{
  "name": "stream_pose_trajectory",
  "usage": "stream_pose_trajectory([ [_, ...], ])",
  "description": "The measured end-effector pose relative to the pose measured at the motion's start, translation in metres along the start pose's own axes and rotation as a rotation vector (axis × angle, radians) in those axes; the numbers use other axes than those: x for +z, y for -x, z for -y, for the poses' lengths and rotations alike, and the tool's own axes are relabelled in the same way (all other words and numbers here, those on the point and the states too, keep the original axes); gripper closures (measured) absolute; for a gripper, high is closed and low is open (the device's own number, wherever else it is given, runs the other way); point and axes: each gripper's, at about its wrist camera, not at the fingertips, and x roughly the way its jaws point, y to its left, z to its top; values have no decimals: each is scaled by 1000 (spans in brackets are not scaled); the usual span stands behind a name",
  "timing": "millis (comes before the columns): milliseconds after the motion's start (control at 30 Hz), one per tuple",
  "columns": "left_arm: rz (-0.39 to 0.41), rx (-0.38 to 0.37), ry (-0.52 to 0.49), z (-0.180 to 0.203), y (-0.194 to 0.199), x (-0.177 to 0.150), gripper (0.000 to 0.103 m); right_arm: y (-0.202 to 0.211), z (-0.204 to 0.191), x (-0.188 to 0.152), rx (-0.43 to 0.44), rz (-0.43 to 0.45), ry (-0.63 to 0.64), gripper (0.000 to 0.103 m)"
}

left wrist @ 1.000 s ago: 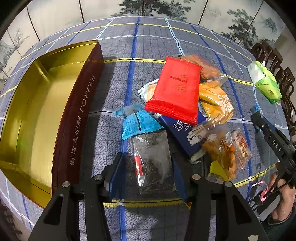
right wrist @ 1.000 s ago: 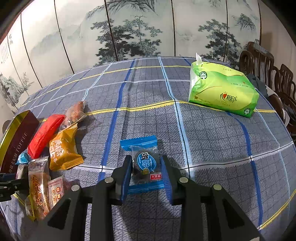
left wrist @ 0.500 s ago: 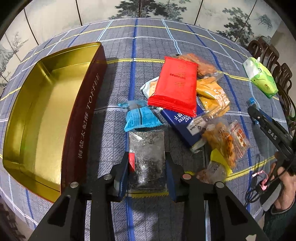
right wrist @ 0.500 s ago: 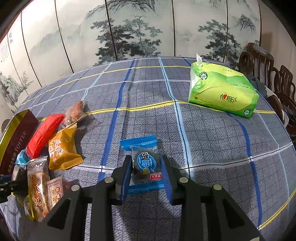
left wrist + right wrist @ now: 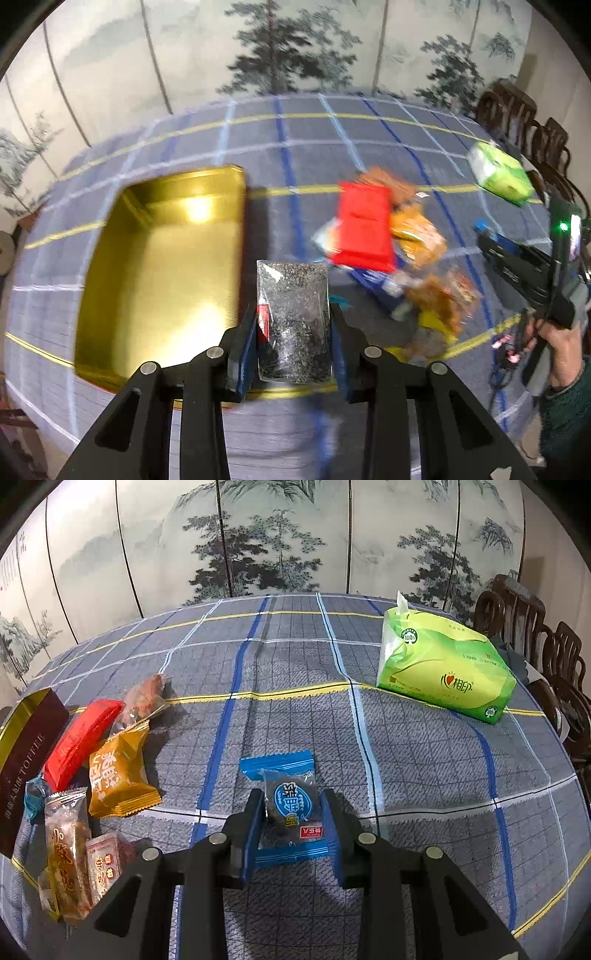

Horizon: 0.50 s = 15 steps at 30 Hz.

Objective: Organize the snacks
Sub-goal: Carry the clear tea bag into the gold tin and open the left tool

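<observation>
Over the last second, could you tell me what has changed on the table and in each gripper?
The left gripper closed on the clear packet of dark bits, lifted it off the table and is carrying it toward the gold tin. The right gripper has not moved, holding the blue cookie packet as before. The snack pile and green tissue pack stayed put.

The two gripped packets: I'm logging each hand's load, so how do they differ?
The clear packet in the left gripper shows dark loose bits; the blue packet in the right gripper holds one dark round piece. The clear one has a small red tag, the blue one a printed round label. Both are clamped by their side edges.
</observation>
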Motion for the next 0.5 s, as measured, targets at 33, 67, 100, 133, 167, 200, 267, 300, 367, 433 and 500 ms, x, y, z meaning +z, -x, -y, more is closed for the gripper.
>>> stream_pose_trajectory([
  [33, 2, 17, 3, -7, 0, 4, 71, 0, 0, 0, -4, 0, 3, 72],
  [67, 3, 39, 12, -18, -1, 6, 71, 0, -1, 0, -7, -1, 6, 72],
  [100, 1, 57, 21, -28, -2, 7, 71, 0, -1, 0, -10, -1, 9, 72],
  [133, -4, 70, 29, -36, -4, 7, 71, 0, -2, 0, -13, -1, 11, 72],
  [167, -12, 86, 40, -46, -6, 7, 71, 0, -2, 0, -14, -1, 12, 72],
  [200, -20, 97, 49, -55, -9, 6, 71, 0, -2, 0, -17, -2, 15, 72],
  [267, -38, 123, 74, -75, -15, 2, 71, 1, -3, -1, -22, -2, 19, 72],
  [300, -50, 131, 86, -84, -19, 1, 71, 1, -4, -1, -26, -3, 22, 72],
  [367, -67, 140, 105, -98, -25, -4, 71, 0, -5, -1, -27, -3, 23, 72],
  [433, -85, 144, 118, -108, -31, -8, 71, 0, -5, -1, -29, -3, 25, 72],
  [500, -96, 145, 122, -115, -35, -11, 71, 0, -5, -1, -33, -4, 26, 72],
])
